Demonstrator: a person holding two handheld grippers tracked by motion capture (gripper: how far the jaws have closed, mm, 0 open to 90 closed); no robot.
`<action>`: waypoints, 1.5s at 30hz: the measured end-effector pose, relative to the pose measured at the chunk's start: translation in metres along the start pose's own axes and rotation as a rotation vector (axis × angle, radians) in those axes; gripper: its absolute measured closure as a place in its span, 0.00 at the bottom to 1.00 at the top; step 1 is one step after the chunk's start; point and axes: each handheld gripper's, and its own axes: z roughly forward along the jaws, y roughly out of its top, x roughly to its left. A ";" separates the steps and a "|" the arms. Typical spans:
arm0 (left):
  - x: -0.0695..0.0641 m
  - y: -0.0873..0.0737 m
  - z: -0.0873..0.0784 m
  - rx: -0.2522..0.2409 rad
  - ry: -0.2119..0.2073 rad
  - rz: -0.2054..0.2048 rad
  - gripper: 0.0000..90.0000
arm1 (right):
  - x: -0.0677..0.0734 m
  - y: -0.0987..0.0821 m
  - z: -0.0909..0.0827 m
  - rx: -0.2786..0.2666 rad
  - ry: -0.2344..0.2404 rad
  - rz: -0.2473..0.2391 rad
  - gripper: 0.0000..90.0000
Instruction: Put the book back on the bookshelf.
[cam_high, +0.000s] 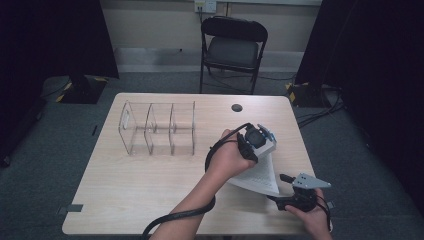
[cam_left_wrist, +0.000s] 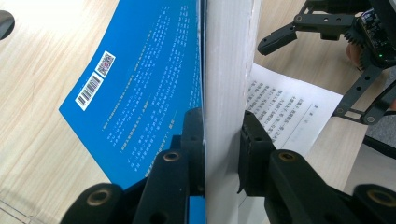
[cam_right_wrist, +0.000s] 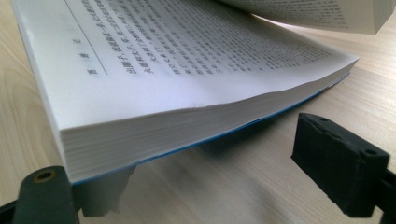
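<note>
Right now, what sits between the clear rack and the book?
Bare tabletop only. In the high view nothing lies between the clear rack and the book, which the left gripper clamps.

Open book (cam_right_wrist: 187, 70) (blue cover) on table (cam_right_wrist: 233, 186).

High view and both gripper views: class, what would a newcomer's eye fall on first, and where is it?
First, the open book with a blue cover at the table's near right, one thick half of it lifted and clamped in the left gripper. Next, the right gripper just beside it, jaws apart at the lower half's edge. Then the clear rack standing at the far left.
</note>
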 end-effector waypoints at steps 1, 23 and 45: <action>0.000 0.000 -0.001 -0.002 -0.001 -0.005 0.84 | 0.000 0.000 0.000 -0.005 0.001 -0.003 0.15; -0.003 -0.003 -0.009 0.020 -0.017 0.017 0.84 | -0.005 0.011 0.003 -0.064 -0.011 -0.003 0.17; -0.010 -0.004 -0.023 0.040 -0.031 0.055 0.84 | 0.000 0.027 0.000 -0.077 -0.006 -0.072 0.12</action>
